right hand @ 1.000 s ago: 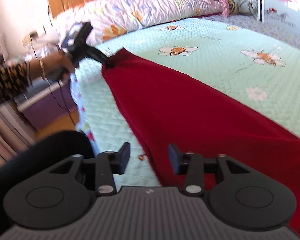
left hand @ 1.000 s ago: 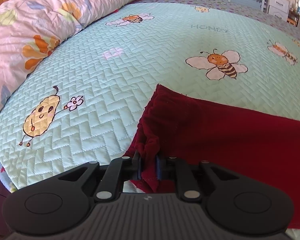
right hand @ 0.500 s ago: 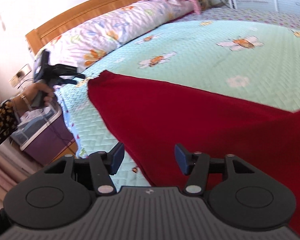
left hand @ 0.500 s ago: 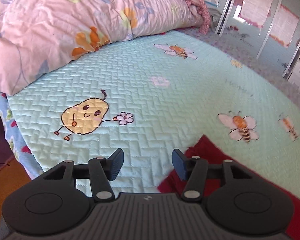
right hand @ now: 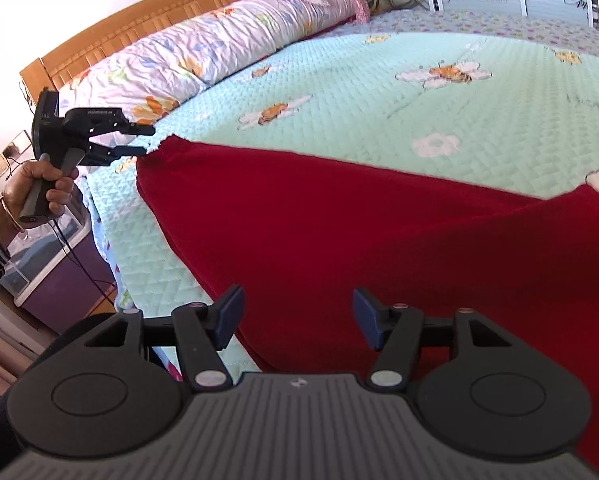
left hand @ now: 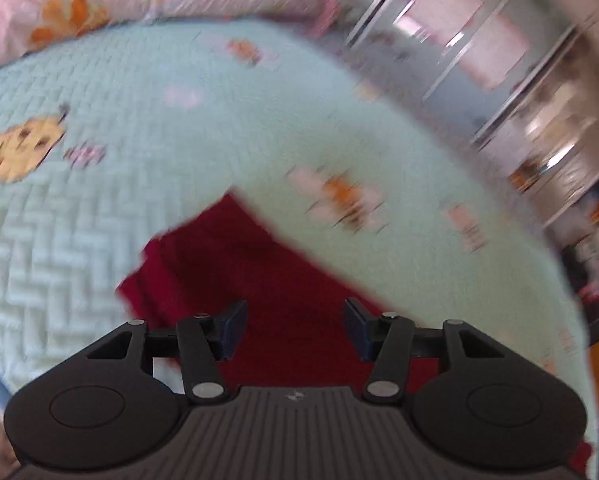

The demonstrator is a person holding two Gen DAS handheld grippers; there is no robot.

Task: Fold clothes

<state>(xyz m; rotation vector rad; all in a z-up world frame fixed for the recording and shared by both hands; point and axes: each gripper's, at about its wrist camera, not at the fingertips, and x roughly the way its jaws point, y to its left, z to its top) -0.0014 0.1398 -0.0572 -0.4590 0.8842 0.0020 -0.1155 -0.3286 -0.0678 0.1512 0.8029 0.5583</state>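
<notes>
1. Red garment lies flat on the mint quilt, spread along the quilt's near edge. No fold visible yet, so I'd judge the task is at its start.
2. Long axis: runs along the quilt's near edge, from the corner nearest the pillow out toward the far side, where it leaves the right wrist view.
3. Pointing: the pillow-side end narrows to a corner; that tip points at the pillow and headboard.
4. Left gripper: jaws apart, nothing between them. Fingertips sit just beside the garment's pillow-side corner, apart from it as far as I can tell. The left wrist view is badly blurred; it shows red cloth ahead of and below the pads, not pinched.
5. Right gripper: jaws opening, nothing clamped. It hangs over the garment's near edge, cloth directly below and ahead of the fingers; contact can't be told.
6. Key relation: each gripper is at its own end of the long axis, left nearer the pillow-side corner, right nearer mid-length on the quilt's edge side.
7. Judgement: next grip likely wants both on the same long edge, then carry across the short axis. Risk: the left pinches quilt along with the corner.
</notes>
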